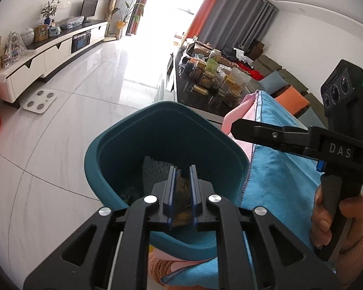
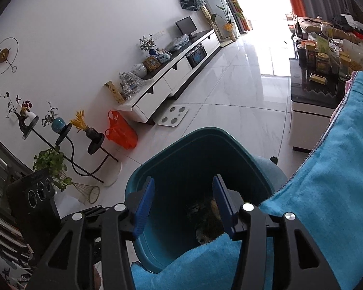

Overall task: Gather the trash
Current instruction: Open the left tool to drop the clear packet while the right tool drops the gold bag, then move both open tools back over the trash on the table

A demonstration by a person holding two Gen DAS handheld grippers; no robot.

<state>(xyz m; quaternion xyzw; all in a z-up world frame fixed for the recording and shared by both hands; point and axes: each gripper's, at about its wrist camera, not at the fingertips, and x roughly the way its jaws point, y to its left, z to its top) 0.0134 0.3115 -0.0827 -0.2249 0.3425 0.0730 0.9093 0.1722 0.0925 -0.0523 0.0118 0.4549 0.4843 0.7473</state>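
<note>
Two grippers over teal bin (image 1: 123,149), beside blue towel (image 1: 285,169). Left gripper (image 1: 182,181): fingers narrowly parted, brownish trash (image 1: 182,186) showing in the gap; whether pinched or merely lying in the bin behind, cannot tell. Left view alone shows right gripper's side profile, hand (image 1: 331,215) on its handle, grey meshy scrap (image 1: 152,169) against bin wall. Right gripper (image 2: 184,205): blue pads spread wide, nothing between, aimed into bin (image 2: 181,159). Right view alone shows dark trash (image 2: 205,220) low in bin, towel edge (image 2: 326,169) draped over bin rim, orange bag (image 2: 121,133) on floor.
</note>
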